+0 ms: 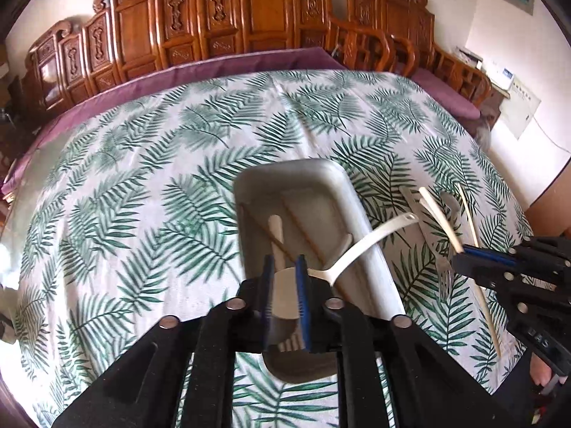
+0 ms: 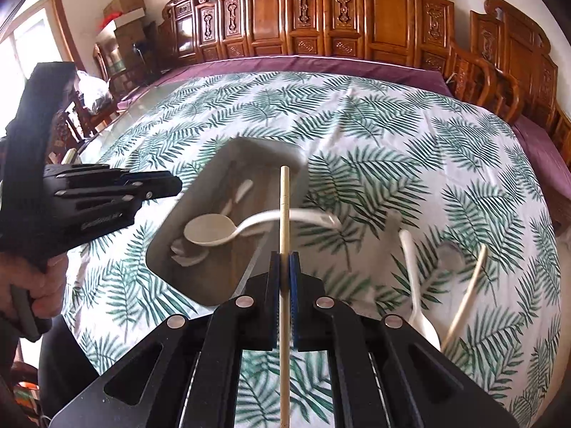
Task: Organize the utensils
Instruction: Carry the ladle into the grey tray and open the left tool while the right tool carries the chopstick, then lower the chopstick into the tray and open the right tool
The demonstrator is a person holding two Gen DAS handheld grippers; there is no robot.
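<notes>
A grey tray (image 1: 342, 192) (image 2: 228, 149) lies on the leaf-print tablecloth and holds chopsticks (image 1: 303, 232) and a white spoon (image 1: 276, 235). Another white spoon (image 1: 371, 239) (image 2: 210, 230) is in mid-air over the tray with its handle across the rim. My left gripper (image 1: 285, 267) is over the tray with its jaws a little apart; in the right wrist view (image 2: 171, 185) nothing sits between its fingertips. My right gripper (image 2: 284, 260) (image 1: 460, 253) is shut on a wooden chopstick (image 2: 284, 207) and holds it upright, right of the tray.
On the cloth right of the tray lie a metal fork (image 1: 431, 242), a white spoon (image 2: 414, 281) and another chopstick (image 2: 467, 296) (image 1: 485, 306). Carved wooden furniture (image 1: 228, 18) with a purple cushion (image 1: 214, 67) runs behind the table.
</notes>
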